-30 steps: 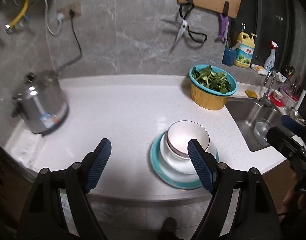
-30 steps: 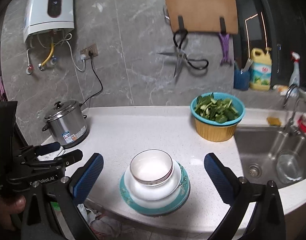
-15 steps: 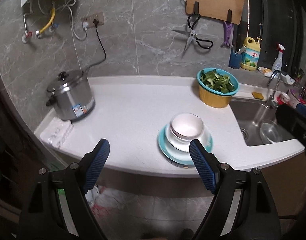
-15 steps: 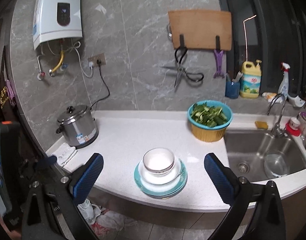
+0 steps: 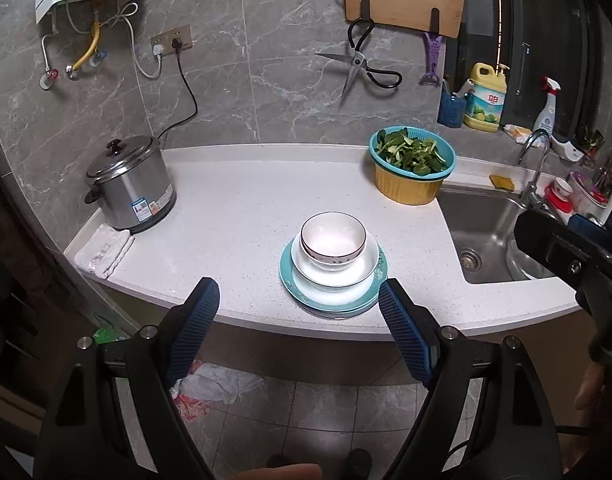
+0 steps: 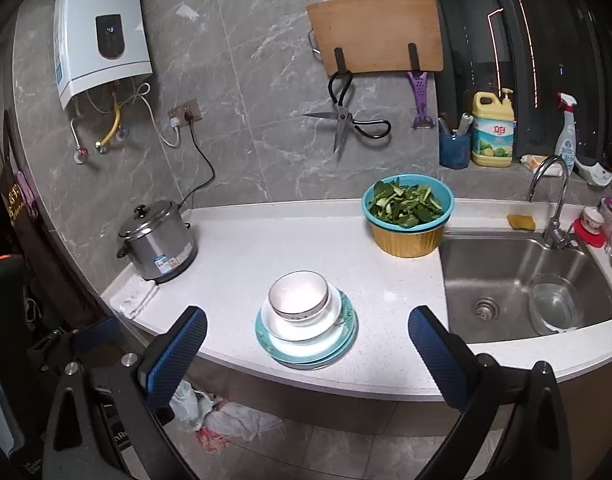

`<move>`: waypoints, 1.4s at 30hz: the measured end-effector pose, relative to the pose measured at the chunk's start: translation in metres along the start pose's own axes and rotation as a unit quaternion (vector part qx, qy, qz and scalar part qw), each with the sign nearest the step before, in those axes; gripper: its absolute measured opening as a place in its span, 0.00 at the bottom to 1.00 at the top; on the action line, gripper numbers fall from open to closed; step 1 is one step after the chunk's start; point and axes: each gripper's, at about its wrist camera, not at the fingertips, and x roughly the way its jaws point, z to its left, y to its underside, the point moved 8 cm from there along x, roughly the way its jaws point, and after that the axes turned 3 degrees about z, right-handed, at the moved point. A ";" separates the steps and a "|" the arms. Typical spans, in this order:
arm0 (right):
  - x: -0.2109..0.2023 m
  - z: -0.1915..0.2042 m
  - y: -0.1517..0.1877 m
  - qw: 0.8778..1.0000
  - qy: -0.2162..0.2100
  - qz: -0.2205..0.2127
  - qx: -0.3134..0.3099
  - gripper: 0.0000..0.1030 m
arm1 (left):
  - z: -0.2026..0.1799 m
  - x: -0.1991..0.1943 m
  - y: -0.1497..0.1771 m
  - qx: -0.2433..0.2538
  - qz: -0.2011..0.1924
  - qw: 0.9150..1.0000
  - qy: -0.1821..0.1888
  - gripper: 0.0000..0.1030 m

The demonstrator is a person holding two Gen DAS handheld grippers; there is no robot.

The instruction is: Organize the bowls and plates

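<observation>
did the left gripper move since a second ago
Yes. The left gripper has pulled back and up from the counter: a second ago its open fingers flanked the stacked bowls, now they sit past the counter edge over the floor.

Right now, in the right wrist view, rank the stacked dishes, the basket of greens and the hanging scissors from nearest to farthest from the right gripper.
1. Stacked dishes, at the counter's front edge, just ahead of the right gripper.
2. Basket of greens, farther back, beside the sink.
3. Hanging scissors, on the back wall.
</observation>
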 end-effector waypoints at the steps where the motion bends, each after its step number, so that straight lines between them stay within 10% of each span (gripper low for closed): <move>1: 0.000 -0.001 0.000 1.000 0.005 -0.001 -0.003 1.00 | 0.000 0.001 0.000 -0.002 0.002 1.000 0.001 0.79; 42: 0.016 0.014 -0.006 0.999 0.040 0.008 -0.013 1.00 | 0.013 0.035 -0.014 -0.040 0.027 0.999 -0.020 0.80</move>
